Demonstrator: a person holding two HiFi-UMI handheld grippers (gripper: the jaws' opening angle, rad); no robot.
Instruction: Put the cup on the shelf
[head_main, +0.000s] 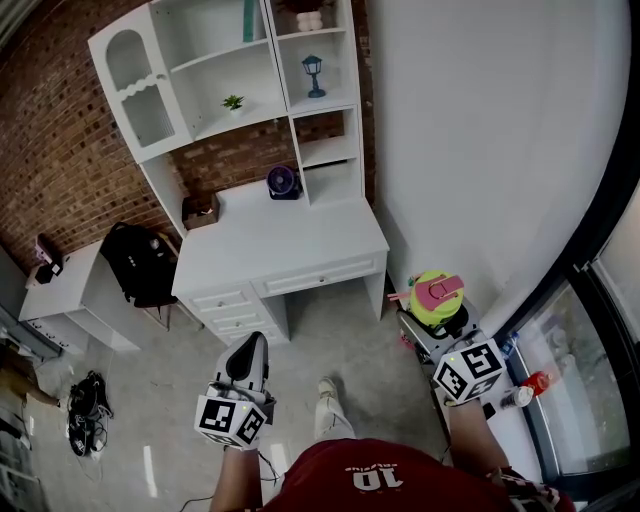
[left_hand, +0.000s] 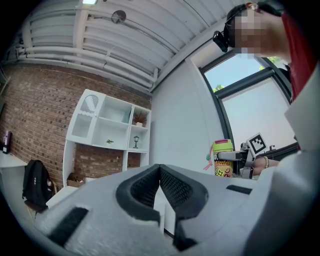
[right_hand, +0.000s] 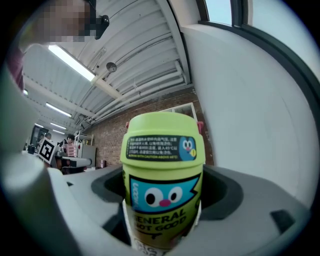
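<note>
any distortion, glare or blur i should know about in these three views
Head view: evenly lit, fisheye bows the wall and tilts the shelf. Left gripper view: black round vignette, bright window against darker brick, the shut left hand-held gripper fills the foreground. Right gripper view: the cup bulges at centre, print readable, the ceiling light strip glares.

Left claw (left_hand: 160, 169) pinched closed, right claw (right_hand: 162, 215) clamped around cup (right_hand: 161, 150), both held roughly level
</note>
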